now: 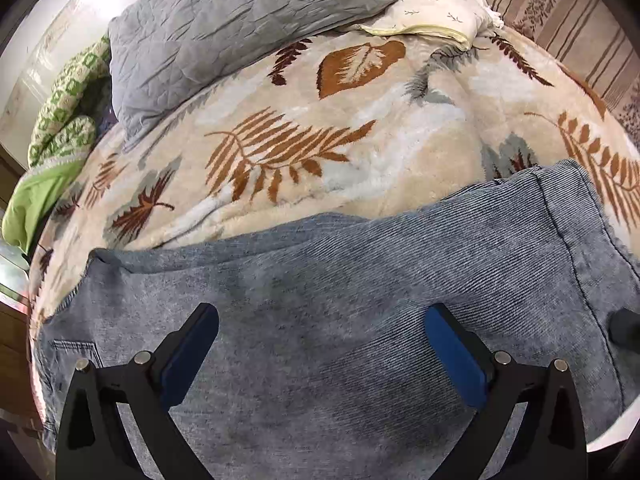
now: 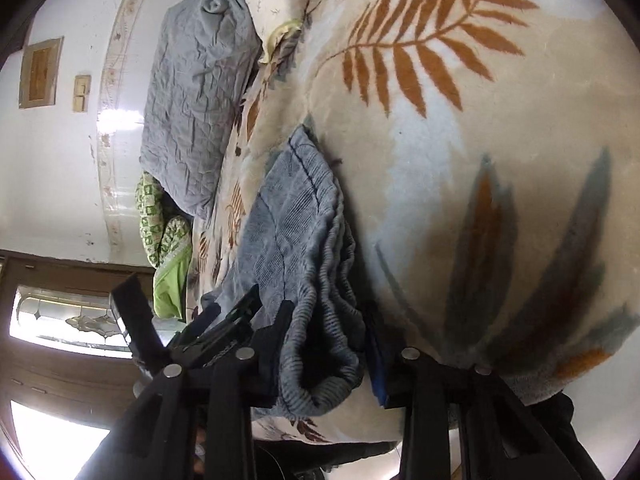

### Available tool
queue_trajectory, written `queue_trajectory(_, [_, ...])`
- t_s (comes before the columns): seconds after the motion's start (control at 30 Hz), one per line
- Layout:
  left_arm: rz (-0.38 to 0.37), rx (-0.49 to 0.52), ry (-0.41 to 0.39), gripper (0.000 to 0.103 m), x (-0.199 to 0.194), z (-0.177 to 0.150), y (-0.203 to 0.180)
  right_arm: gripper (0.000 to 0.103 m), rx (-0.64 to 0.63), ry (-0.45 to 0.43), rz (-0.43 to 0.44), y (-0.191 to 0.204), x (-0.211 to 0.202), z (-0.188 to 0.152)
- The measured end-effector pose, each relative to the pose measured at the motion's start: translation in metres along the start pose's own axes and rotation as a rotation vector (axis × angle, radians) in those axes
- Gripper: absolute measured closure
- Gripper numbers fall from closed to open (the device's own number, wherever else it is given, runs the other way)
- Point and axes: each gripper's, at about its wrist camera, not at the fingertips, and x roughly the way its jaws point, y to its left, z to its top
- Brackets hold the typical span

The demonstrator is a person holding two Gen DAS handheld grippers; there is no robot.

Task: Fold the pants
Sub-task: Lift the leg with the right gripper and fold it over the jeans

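The blue-grey corduroy pants (image 1: 340,312) lie folded on a cream leaf-print blanket (image 1: 360,140), filling the lower half of the left wrist view. My left gripper (image 1: 320,320) hovers just above them, jaws wide apart and empty, blue pads (image 1: 452,356) showing. In the right wrist view the pants (image 2: 288,232) run away from me as a stack of layers. My right gripper (image 2: 328,332) has its jaws around the ribbed elastic waistband (image 2: 320,352) at the near end, with the cloth between the fingers. The other gripper's black frame (image 2: 224,328) shows at the left.
A grey quilted blanket (image 1: 224,28) and a cream pillow (image 1: 436,8) lie at the far end of the bed. A green patterned cloth (image 1: 60,120) sits at the left edge. A white wall (image 2: 60,180) and a wooden door with glass (image 2: 60,320) stand beyond the bed.
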Motion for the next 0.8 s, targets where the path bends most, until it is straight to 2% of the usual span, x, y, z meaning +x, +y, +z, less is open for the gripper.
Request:
queue_trajectory(0.07, [-0.001, -0.005, -0.004, 0.0, -0.006, -0.001, 0.005, 0.078, -0.014, -0.007, -0.022, 0.001, 0.0, -0.001])
queue_trajectory(0.13, [0.035, -0.009, -0.02, 0.0, -0.014, -0.003, 0.013, 0.08, -0.021, -0.005, -0.035, -0.002, 0.0, -0.001])
queue_trajectory(0.27, [0.084, -0.018, -0.011, 0.0, -0.016, -0.007, 0.027, 0.081, -0.015, -0.016, -0.029, -0.002, 0.0, -0.002])
queue_trajectory(0.4, [0.148, 0.025, 0.014, 0.0, 0.005, 0.0, 0.02, 0.081, -0.03, -0.032, -0.031, 0.003, 0.0, -0.002])
queue_trajectory(0.53, [0.175, 0.062, -0.028, 0.0, 0.015, 0.007, 0.012, 0.081, -0.008, -0.024, -0.039, 0.0, 0.003, -0.001])
queue_trajectory(0.6, [0.154, 0.063, -0.023, 0.0, 0.013, 0.009, 0.018, 0.081, -0.016, -0.024, -0.045, 0.002, 0.003, 0.0])
queue_trajectory(0.67, [0.1, 0.038, -0.006, 0.0, 0.011, 0.009, 0.03, 0.081, -0.022, -0.026, -0.047, 0.003, 0.003, 0.0])
queue_trajectory(0.8, [0.077, -0.023, -0.019, 0.0, -0.004, -0.004, 0.061, 0.081, -0.038, -0.045, -0.023, 0.01, 0.0, 0.0])
